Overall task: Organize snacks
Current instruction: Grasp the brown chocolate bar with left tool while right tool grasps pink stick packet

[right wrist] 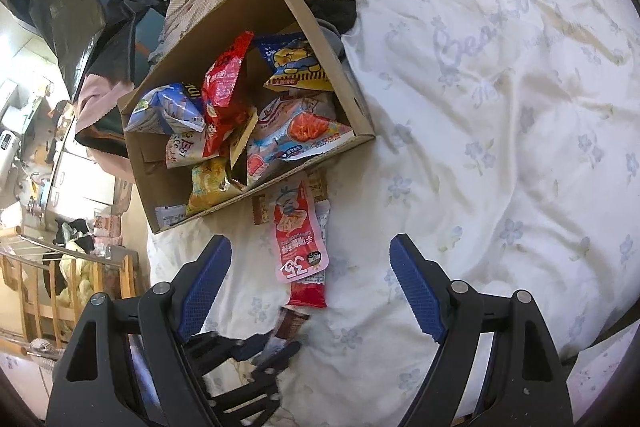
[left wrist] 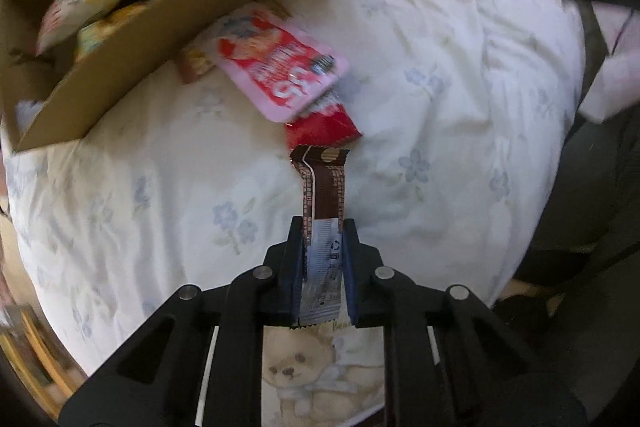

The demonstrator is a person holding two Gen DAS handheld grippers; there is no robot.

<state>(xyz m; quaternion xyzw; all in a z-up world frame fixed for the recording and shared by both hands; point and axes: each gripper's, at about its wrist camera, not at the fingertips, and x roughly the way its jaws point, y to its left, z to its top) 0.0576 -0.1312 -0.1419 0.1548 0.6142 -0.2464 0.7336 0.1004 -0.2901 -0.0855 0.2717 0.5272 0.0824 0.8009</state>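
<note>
Brown-and-silver wrapper, a thin snack bar (left wrist: pixel 324 211), is what the left tool (left wrist: pixel 323 259) has clamped rn. Pads are pinched on the silver end w/ the brown end sticking out ahead of the tips. Grabbing it by one end prob makes sense bc it's flat and narrow, so the long part just hangs fwd and can be dropped in easily.

Just past the bar's far tip there's a red packet (left wrist: pixel 322 129) on the bed sheet (left wrist: pixel 440 67), and overlapping that a pink pouch (left wrist: pixel 280 67) w/ big white numbers. Further ahead and to the left of the tool is the cardboard box (left wrist: pixel 160 39), already stuffed w/ chip bags etc. The loose stuff sits right beside the box's near wall, so I'd guess these are the leftovers still to be put in. A small brown packet (left wrist: pixel 194 65) is half tucked under the pouch.

Right tool (right wrist: pixel 310 283) is wide apart, nothing btwn the blue pads, hovering over the bed. The pink pouch (right wrist: pixel 298 235) lies just ahead, roughly btwn its tips, red packet (right wrist: pixel 308 291) below that. Box (right wrist: pixel 360 107) is fwd-left of it. Left tool shows blurry at the bottom of that view, w/ the bar.

Imo next is the bar going to the box.
</note>
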